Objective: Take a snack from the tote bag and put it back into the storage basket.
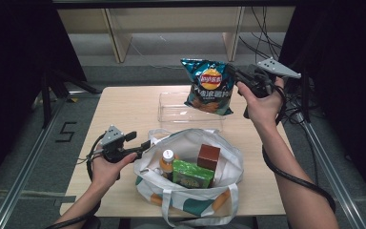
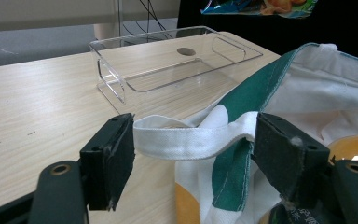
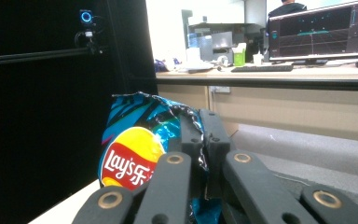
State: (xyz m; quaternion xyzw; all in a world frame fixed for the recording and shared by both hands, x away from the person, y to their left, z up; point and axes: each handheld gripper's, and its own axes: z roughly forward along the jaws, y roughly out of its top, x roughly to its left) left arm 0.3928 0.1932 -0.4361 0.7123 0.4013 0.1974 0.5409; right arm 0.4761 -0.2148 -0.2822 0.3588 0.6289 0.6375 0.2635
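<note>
Hanging upright above the wooden table point(image 1: 124, 109) in the high view, the chip bag point(image 1: 208, 87) runs top to bottom, pinched at its upper corner by the right gripper point(image 1: 233, 71). In the left gripper view, jaws stand apart around the tote bag point(image 2: 307, 88) handle point(image 2: 191, 137), a clear tray point(image 2: 168, 70) beyond. In the right gripper view, jaws clamp the chip bag before a desk with monitor point(image 3: 317, 32).

The left claw point(image 1: 145, 143) was black, with a grey three-cornered plate on top and a black cable looping back along the bare forearm. Its two jaws were flat black blocks with rough pads, joined to arms by brass-coloured rivets. The right claw point(image 1: 232, 71) was built alike, grey plate on top, and its thick black cable trailed beside the bare forearm.
</note>
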